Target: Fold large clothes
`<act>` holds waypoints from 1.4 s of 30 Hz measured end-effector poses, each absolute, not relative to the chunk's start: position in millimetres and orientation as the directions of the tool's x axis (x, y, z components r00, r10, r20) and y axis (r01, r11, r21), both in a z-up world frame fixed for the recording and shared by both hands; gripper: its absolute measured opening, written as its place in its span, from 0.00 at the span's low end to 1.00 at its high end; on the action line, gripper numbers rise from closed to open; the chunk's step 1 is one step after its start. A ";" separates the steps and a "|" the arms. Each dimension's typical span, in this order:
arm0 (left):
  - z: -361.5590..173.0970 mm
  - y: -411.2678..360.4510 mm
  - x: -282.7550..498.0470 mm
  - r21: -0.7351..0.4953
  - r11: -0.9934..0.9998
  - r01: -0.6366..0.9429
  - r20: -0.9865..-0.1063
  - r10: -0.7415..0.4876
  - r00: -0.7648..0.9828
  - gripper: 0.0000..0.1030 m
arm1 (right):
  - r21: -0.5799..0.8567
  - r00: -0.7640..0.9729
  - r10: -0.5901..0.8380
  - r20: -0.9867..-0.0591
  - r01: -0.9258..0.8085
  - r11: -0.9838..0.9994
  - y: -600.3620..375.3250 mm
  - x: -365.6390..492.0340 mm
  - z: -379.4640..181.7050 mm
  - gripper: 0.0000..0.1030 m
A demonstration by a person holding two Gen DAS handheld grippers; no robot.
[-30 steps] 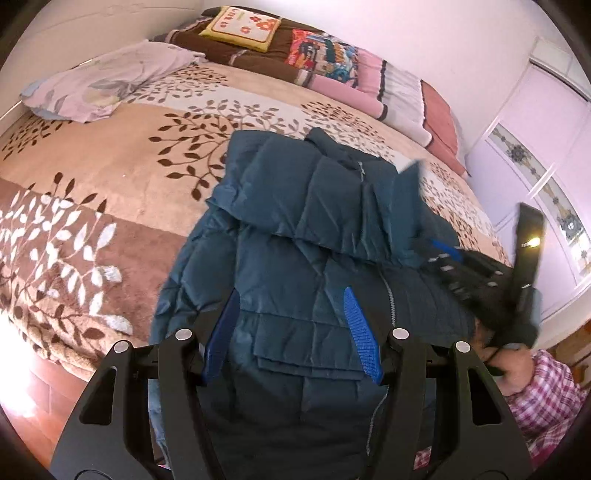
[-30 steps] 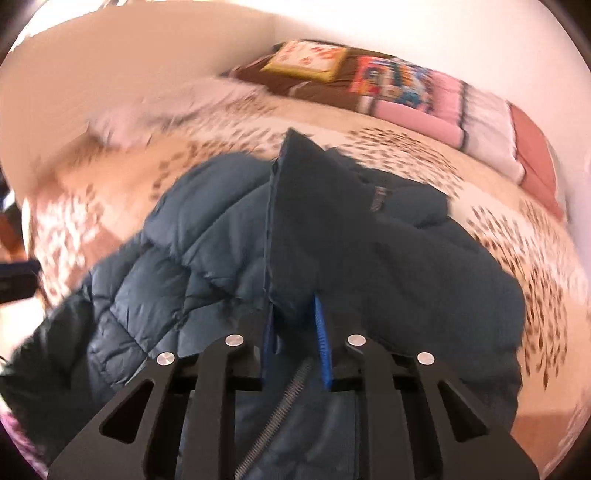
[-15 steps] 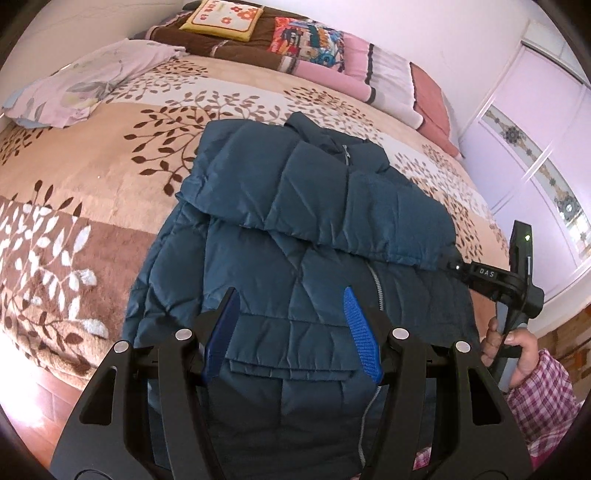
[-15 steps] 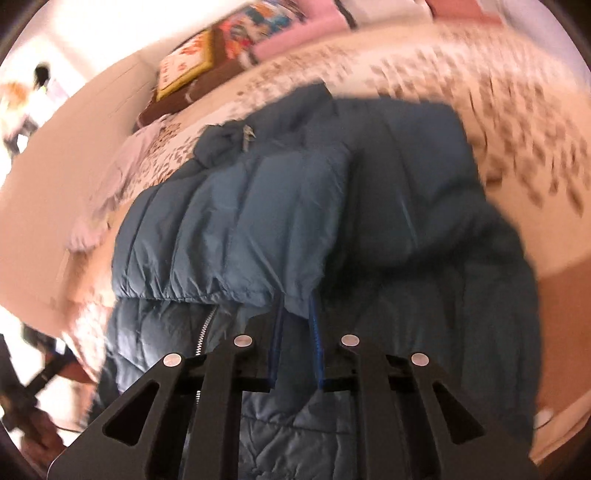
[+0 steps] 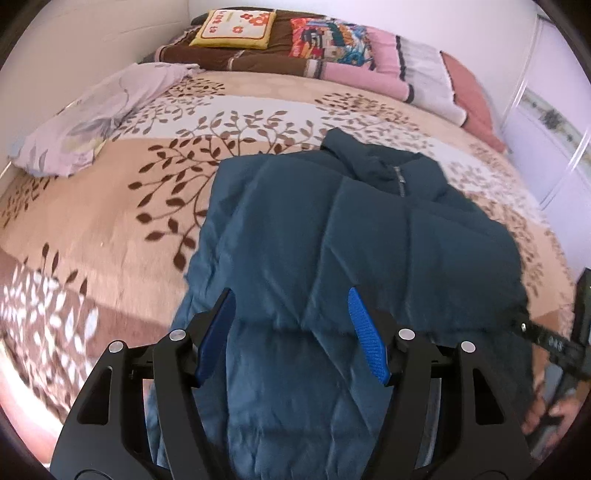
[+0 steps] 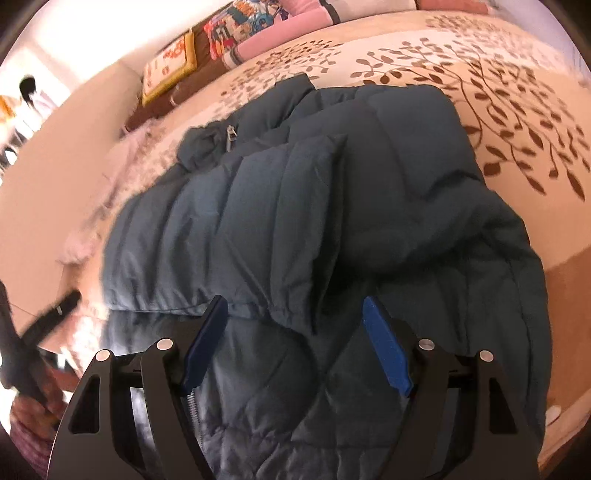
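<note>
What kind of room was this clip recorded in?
Most likely a home bedroom. A dark blue puffer jacket lies on a bed covered by a leaf-patterned blanket, with cushions lined up at the far end and what look like wardrobe doors beside it.

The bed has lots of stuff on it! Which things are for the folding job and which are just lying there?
For the job:
- blue puffy jacket
- left gripper, open
- right gripper, open

Just lying there:
- yellow flower cushion
- lilac pillow
- striped pink blanket
- leaf-pattern bedspread

Bare bedspread point(image 5: 122, 229) flanks the jacket point(image 5: 351, 236); pillows point(image 5: 332, 40) line the far edge
</note>
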State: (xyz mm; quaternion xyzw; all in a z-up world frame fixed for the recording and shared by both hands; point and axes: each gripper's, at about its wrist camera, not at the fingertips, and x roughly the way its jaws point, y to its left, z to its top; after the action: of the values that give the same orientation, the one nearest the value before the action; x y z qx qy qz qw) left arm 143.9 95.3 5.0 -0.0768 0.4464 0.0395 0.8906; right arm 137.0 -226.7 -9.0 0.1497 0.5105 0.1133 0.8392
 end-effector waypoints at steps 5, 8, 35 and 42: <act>-15.0 89.7 175.6 -0.009 0.987 -0.163 -0.836 0.082 0.542 0.61 | 0.269 0.436 0.275 -0.857 -0.077 0.960 -209.3 141.1 -19.5 0.20; -26.8 89.4 182.8 0.003 0.984 -0.176 -0.857 0.093 0.506 0.61 | 0.214 0.476 0.232 -0.848 -0.094 0.972 -207.1 135.1 -13.6 0.15; -18.6 92.4 165.6 -0.009 0.983 -0.184 -0.853 0.088 0.515 0.61 | 0.100 0.499 0.121 -0.858 -0.068 0.993 -202.5 122.3 -28.4 0.13; -1.4 98.4 141.4 -0.044 0.982 -0.182 -0.839 0.063 0.541 0.61 | 0.130 0.495 0.129 -0.859 -0.031 0.991 -209.3 120.5 -27.3 0.44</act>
State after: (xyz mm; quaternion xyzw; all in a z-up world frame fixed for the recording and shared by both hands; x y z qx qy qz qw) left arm 141.4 98.4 -1.4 -0.0629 0.4742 0.0698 0.8754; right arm 120.5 -209.3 -27.3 0.0489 0.5002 0.0461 0.8633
